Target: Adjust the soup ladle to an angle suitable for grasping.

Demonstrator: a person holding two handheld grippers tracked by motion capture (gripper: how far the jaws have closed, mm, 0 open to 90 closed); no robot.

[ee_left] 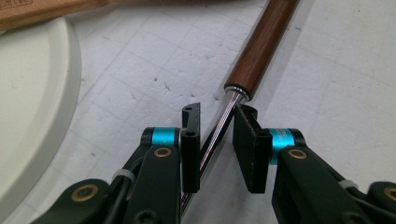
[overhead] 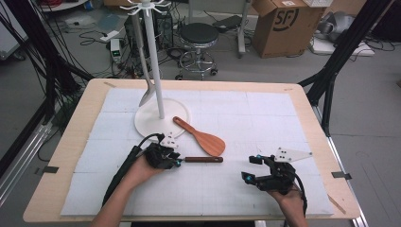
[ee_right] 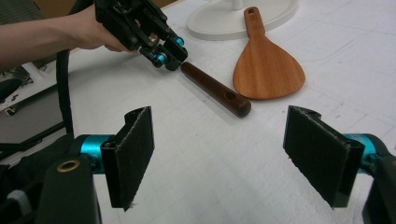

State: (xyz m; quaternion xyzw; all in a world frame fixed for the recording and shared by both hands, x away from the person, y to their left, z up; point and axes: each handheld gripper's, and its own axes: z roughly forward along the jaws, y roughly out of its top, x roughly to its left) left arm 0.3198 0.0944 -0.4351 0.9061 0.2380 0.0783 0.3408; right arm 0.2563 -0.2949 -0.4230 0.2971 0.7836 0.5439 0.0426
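The utensil [ee_left: 219,126] lies flat on the white mat, its thin metal shank running between the left gripper's [ee_left: 217,140] jaws. Its dark brown wooden handle [ee_left: 261,44], round with a steel collar, extends beyond the jaw tips, a hanging hole near its far end.

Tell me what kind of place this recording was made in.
Probably a lab or workshop rigged for recording, not a kitchen: black frame struts flank the padded table, cables and a power strip lie on the floor, with a cardboard box and a stool behind.
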